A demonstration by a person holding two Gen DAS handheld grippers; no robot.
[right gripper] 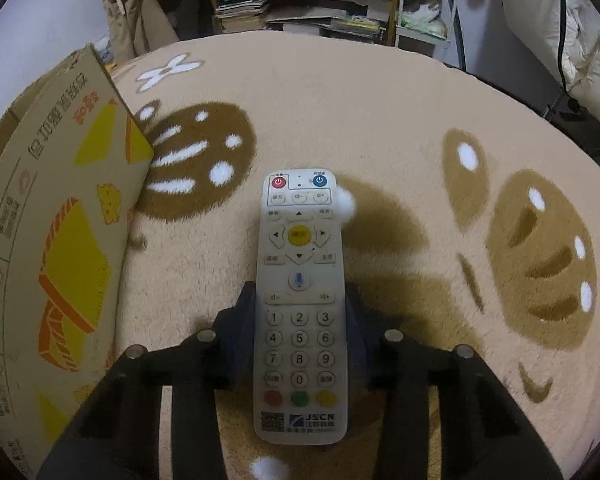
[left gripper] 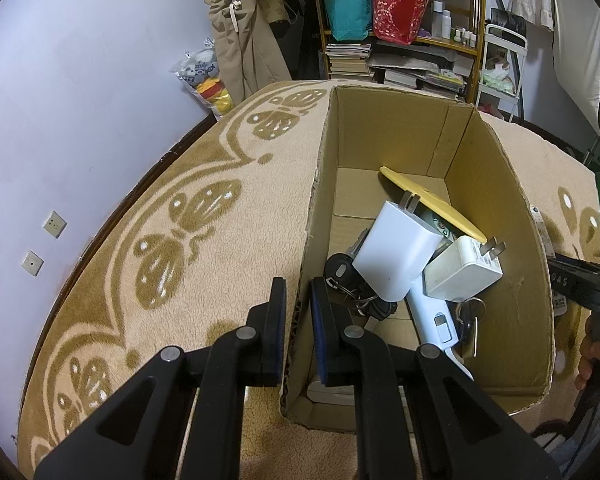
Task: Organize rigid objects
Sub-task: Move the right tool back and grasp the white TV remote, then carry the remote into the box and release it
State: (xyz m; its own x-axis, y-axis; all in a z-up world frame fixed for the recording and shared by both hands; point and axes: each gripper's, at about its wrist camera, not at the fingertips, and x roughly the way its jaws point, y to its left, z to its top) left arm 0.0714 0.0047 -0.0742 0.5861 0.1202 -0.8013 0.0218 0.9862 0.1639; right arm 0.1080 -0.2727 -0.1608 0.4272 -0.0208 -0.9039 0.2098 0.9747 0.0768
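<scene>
An open cardboard box [left gripper: 496,216] stands on a beige patterned blanket. My left gripper [left gripper: 298,292] is shut on the box's left wall [left gripper: 300,320], one finger outside and one inside. The box holds two white plug chargers [left gripper: 396,252], a yellow flat object [left gripper: 428,200], a white device [left gripper: 436,320] and black keys [left gripper: 344,276]. In the right wrist view my right gripper [right gripper: 300,300] is shut on a white remote control [right gripper: 300,292], held face up above the blanket, right of the box's printed outer wall [right gripper: 56,240].
The blanket [right gripper: 380,120] covers the surface and has brown motifs. Behind it stand a cluttered shelf [left gripper: 404,32] with books and bags, hanging clothes [left gripper: 244,48] and a white cart [left gripper: 500,68]. A purple wall [left gripper: 80,80] is at the left.
</scene>
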